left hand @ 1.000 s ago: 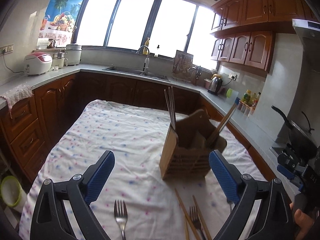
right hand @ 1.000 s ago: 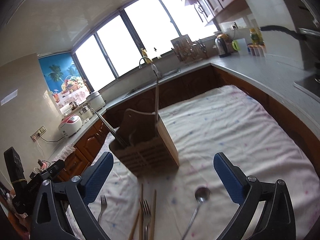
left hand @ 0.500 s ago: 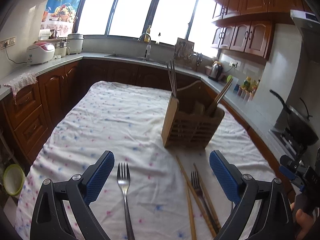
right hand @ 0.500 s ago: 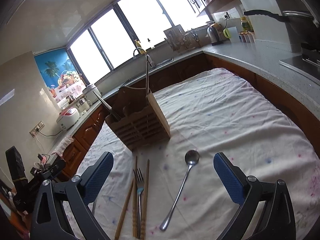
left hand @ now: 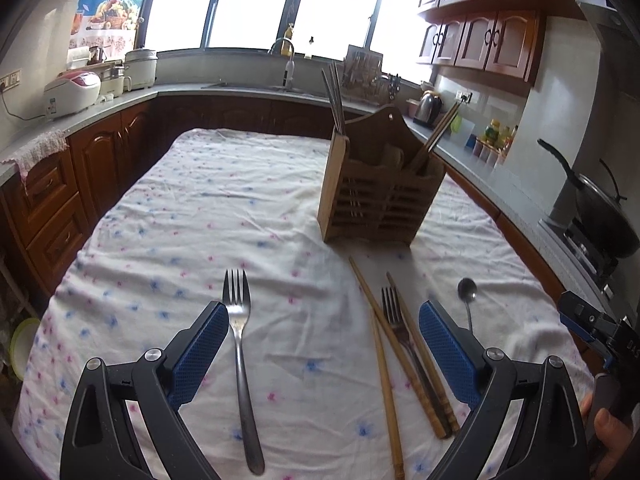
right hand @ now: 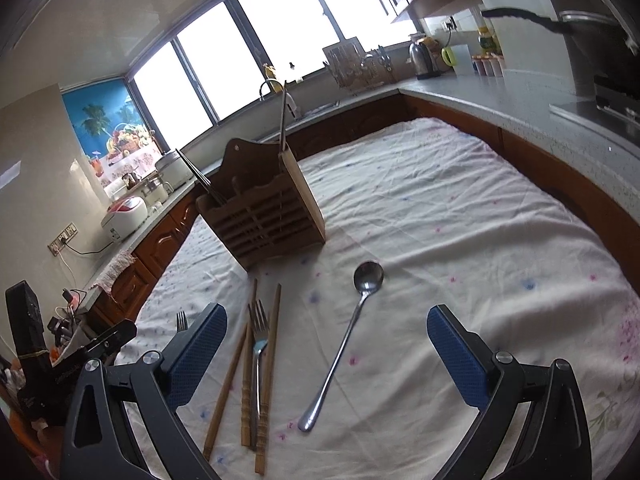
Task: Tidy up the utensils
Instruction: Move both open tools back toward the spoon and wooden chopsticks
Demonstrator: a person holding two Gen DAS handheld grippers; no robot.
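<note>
On the cloth-covered tabletop (left hand: 200, 200), a lone fork (left hand: 240, 344) lies between the spread fingers of the left gripper (left hand: 324, 344); a spoon (right hand: 348, 340) lies between the equally wide, empty right gripper (right hand: 326, 344). Wooden chopsticks (right hand: 248, 372) and a second fork (right hand: 258, 356) lie bunched together before the wooden caddy (left hand: 380, 196). All are light and stiff; the polished metal probably slips (flat on soft cloth, too), so pinching mid-handle, across the narrow width, looks safest.
</note>
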